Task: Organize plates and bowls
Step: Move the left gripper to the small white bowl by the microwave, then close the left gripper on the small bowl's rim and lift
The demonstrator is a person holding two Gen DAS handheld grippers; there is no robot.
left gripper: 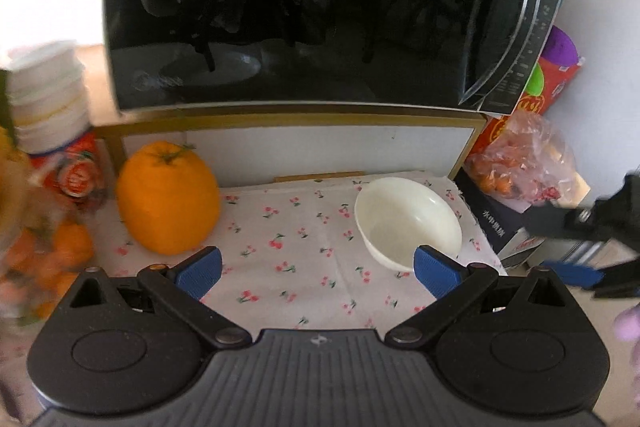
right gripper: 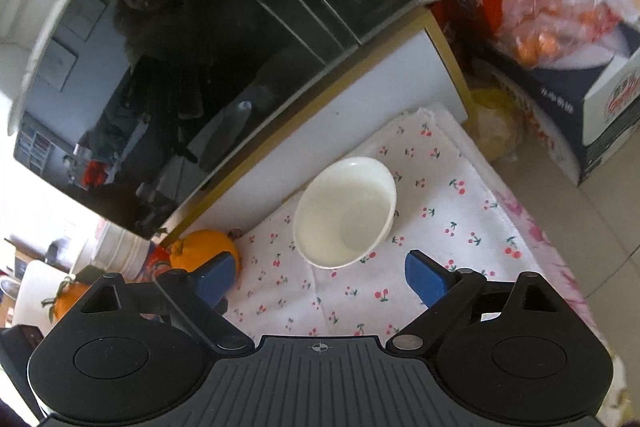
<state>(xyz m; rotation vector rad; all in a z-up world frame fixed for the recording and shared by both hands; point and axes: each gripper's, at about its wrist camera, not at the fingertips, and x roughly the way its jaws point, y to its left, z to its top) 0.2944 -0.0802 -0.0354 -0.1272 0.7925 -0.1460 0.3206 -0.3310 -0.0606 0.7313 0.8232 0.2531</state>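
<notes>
In the left wrist view, a stack of white bowls (left gripper: 48,99) stands at nine o'clock, blurred, on a red printed tub. A large, dimpled orange fruit (left gripper: 168,197) sits at ten o'clock from the left gripper (left gripper: 318,269), whose ribbed blue pads are spread wide with nothing between them. The white bowl (left gripper: 408,223), smooth, glossy and round, lies upright on the cherry-print cloth (left gripper: 288,227) at one o'clock, just beyond the right-hand pad and partly behind it. Above, a black, mirror-like microwave (left gripper: 280,7) rests on a gold-framed shelf. A crinkled plastic bag of small oranges (left gripper: 520,163) lies at three o'clock.

In the right wrist view, the fruit (right gripper: 204,251) is at nine o'clock behind the left-hand pad. The right gripper (right gripper: 320,277) is also wide open and empty; the bowl (right gripper: 346,213) sits at twelve o'clock just ahead of its fingertips, untouched.
</notes>
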